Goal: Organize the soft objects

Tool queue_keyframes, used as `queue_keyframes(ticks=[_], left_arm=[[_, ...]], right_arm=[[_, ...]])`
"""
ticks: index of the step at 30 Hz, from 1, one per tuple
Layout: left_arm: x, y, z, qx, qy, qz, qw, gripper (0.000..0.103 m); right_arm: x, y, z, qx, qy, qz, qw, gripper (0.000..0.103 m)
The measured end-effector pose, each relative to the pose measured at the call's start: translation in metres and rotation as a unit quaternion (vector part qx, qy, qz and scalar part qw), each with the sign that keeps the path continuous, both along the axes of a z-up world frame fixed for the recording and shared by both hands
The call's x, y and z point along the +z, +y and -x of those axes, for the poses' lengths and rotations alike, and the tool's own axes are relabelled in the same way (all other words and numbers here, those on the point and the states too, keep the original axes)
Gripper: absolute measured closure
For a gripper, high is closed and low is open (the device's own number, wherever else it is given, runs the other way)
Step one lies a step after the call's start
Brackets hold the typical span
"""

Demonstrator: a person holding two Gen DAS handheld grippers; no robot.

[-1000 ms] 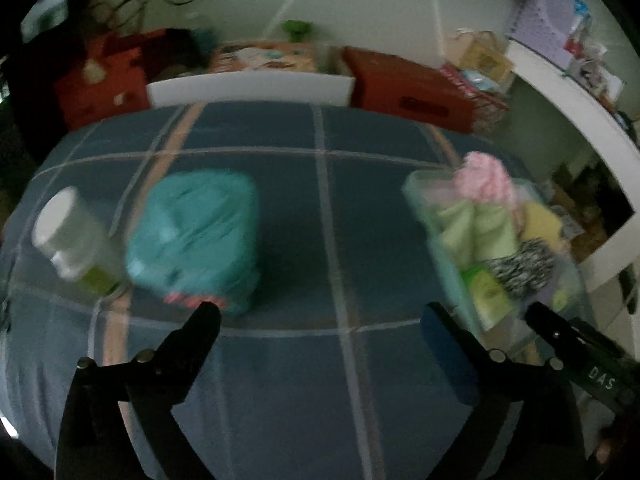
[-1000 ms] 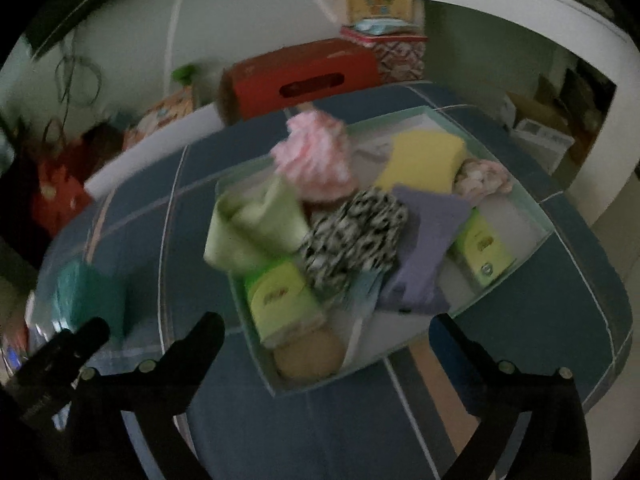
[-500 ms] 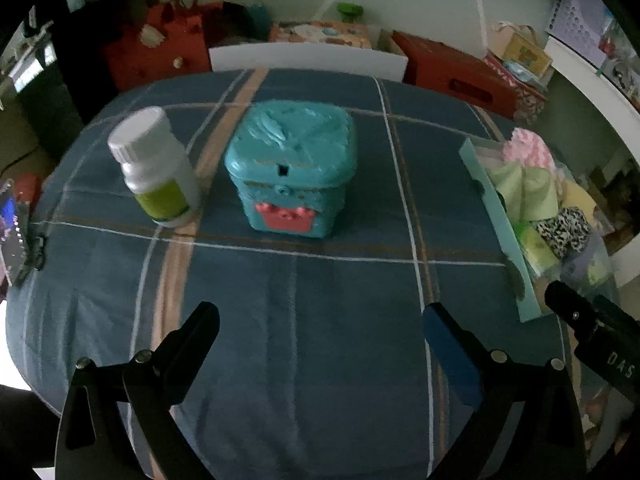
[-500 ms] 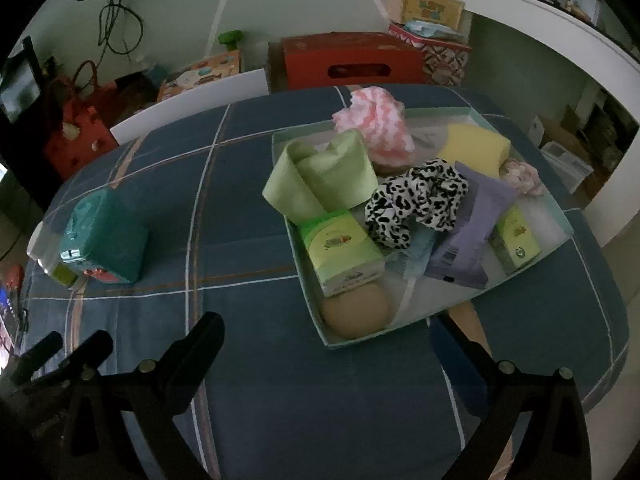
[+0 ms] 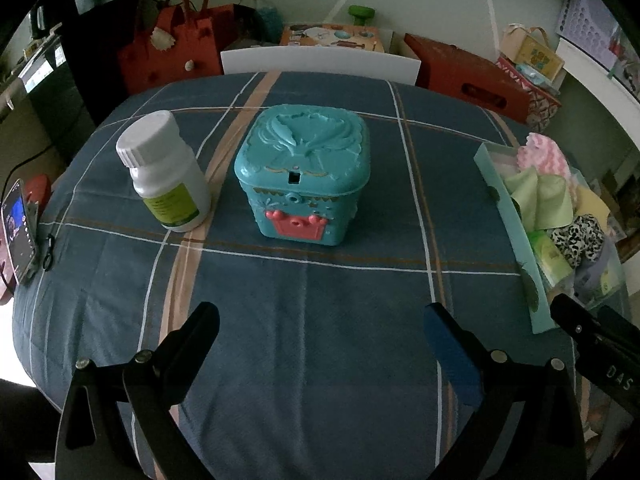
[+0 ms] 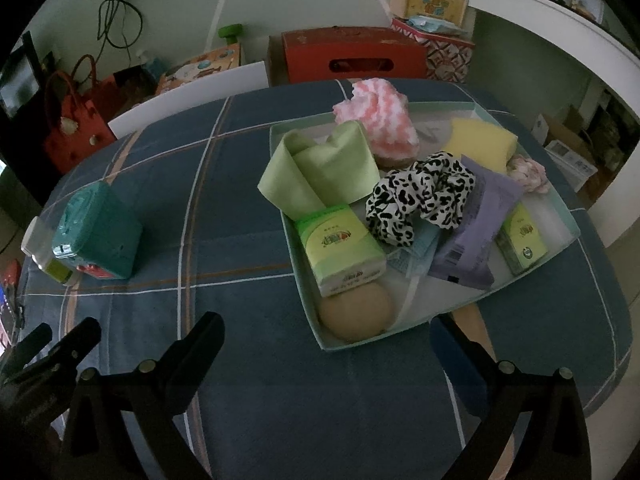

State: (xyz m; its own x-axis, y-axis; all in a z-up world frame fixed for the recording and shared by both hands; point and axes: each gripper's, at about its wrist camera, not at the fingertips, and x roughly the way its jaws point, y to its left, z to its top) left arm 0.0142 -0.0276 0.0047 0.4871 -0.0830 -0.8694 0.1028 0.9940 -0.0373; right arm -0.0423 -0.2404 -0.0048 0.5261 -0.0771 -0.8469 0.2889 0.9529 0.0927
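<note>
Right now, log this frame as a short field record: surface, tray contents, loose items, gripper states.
surface: blue plaid tablecloth
tray: pale green tray, full
tray contents: green cloth, leopard scrunchie, pink knit piece, yellow sponge, tissue pack, purple packet
loose items: teal box, lid closed; white bottle, upright
left gripper: open, empty
right gripper: open, empty

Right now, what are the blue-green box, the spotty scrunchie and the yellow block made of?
The blue-green box looks like hard moulded plastic: glossy, with raised patterns on its lid. The spotty scrunchie seems soft fabric, gathered into ruffles, black spots on white. The yellow block is probably sponge or foam: matte, thick, with soft edges, though its texture is too dim to be sure.
</note>
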Motion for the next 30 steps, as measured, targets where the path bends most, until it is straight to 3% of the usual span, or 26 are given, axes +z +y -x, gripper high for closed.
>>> queue_keyframes(ticks=[30], left_arm=[[-0.009,-0.008,-0.007,-0.003,0.021,-0.030,0.9993,0.002]], right_arm=[[-0.010,-0.012,-0.004,-0.012,0.007,-0.003,1.000,0.000]])
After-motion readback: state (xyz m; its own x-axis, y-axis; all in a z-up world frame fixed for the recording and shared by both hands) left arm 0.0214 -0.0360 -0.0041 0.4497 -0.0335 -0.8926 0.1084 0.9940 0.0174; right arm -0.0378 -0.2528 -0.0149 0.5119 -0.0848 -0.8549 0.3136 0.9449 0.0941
